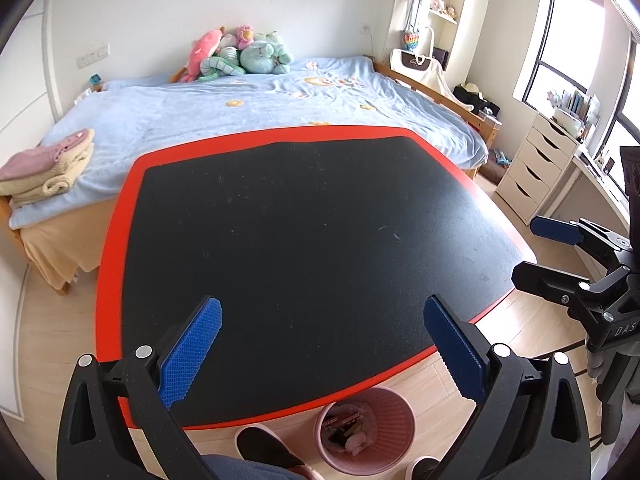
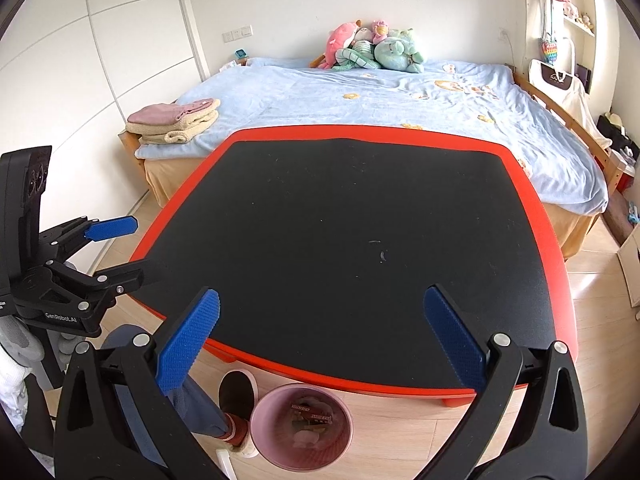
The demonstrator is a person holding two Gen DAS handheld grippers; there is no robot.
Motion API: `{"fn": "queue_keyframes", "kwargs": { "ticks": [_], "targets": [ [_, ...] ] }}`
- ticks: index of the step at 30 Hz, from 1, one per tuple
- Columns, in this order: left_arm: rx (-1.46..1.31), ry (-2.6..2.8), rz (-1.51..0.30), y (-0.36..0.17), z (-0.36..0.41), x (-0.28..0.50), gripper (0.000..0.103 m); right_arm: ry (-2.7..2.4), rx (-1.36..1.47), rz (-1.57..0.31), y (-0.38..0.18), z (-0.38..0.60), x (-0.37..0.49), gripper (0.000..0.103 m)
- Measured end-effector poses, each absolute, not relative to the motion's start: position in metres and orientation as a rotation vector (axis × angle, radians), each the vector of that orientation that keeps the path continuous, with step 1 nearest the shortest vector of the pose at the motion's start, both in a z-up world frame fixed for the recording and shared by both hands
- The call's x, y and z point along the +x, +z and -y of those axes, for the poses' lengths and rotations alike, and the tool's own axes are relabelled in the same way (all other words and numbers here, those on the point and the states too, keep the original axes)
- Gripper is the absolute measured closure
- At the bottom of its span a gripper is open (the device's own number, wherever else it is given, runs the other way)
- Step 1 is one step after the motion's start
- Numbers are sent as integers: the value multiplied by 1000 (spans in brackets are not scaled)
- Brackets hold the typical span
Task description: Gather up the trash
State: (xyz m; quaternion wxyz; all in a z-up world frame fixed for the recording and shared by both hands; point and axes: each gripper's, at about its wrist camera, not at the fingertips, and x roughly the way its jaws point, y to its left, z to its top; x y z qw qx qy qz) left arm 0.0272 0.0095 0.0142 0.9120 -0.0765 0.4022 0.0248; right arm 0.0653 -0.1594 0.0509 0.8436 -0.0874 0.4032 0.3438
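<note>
Trash sits inside the pink ribbed plastic bin on the wood floor, just below the near edge of the black-topped, red-rimmed table; wrappers visible in it, tabletop shows only faint specks. Left gripper and right gripper both hover over the near edge, jaws wide apart, holding nothing. Looks essentially done. Risks: bin stands beside the person's slippered foot, so a step could tip it; light wrappers could spill out.
</note>
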Motion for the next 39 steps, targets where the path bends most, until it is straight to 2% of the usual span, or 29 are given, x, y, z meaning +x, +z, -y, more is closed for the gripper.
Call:
{"fn": "queue_keyframes", "kwargs": {
  "ticks": [39],
  "targets": [
    [-140,32,-819,21,0,29,6,727,-193,-858,48,153,67,3]
  ]
}}
